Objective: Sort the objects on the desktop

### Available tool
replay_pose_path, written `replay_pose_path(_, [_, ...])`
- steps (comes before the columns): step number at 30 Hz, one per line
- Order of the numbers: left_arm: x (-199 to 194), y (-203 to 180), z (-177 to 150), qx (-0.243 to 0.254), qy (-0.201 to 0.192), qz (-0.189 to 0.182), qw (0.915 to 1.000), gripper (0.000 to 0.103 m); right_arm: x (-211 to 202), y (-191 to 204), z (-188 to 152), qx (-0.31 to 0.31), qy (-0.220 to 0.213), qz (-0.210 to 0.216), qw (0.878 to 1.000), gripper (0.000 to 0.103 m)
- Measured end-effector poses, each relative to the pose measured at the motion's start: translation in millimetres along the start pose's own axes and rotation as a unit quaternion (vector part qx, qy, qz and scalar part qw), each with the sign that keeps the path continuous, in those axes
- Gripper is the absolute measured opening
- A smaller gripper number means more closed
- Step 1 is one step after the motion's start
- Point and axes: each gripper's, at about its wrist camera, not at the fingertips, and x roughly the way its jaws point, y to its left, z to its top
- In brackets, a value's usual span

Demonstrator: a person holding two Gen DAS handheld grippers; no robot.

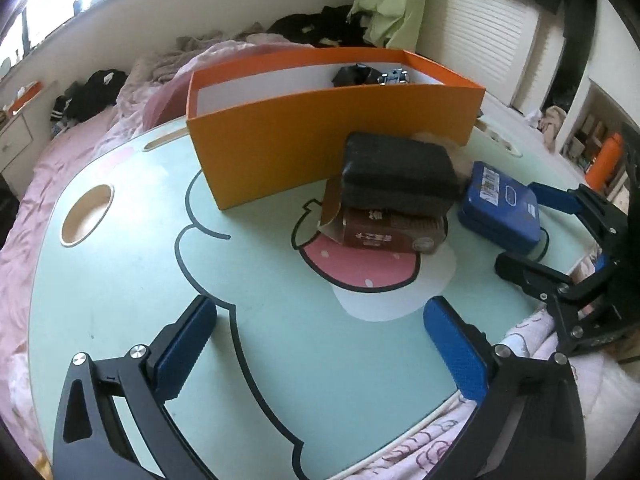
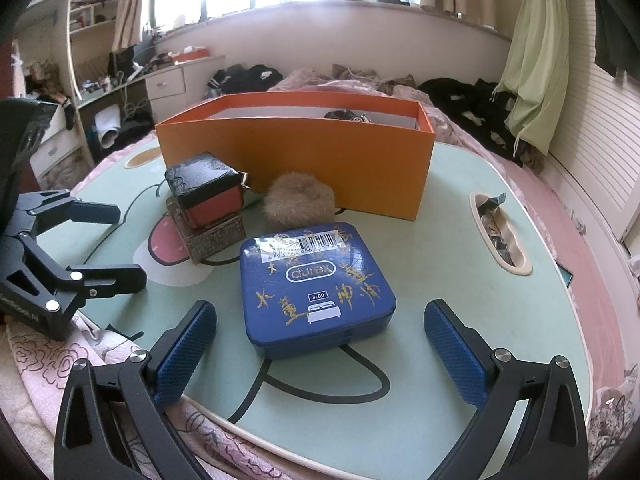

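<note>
Both claws wide, empty: left claw [image 1: 320,344], right claw [image 2: 320,344] near glossy square, perhaps tin, blue box [image 2: 316,292].

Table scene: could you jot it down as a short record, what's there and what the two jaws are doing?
surface: mint cartoon table
container: orange box, open top, some items inside
loose items: blue tin; black case stacked on brown box; fur ball
left gripper: jaws wide, empty
right gripper: jaws open, flanking the blue tin's near edge, not touching

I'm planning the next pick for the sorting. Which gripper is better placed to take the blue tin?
Right. The right gripper is open with the blue tin lying just ahead between its fingers. The left gripper, also open, faces bare table.
</note>
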Motion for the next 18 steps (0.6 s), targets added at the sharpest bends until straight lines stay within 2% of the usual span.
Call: replay_pose_path(18, [-1.2, -2.4, 1.6, 0.0, -0.002, 0.002, 1.0, 0.103, -0.3, 0.2, -0.7, 0.0, -0.001, 0.0, 1.0, 0.103])
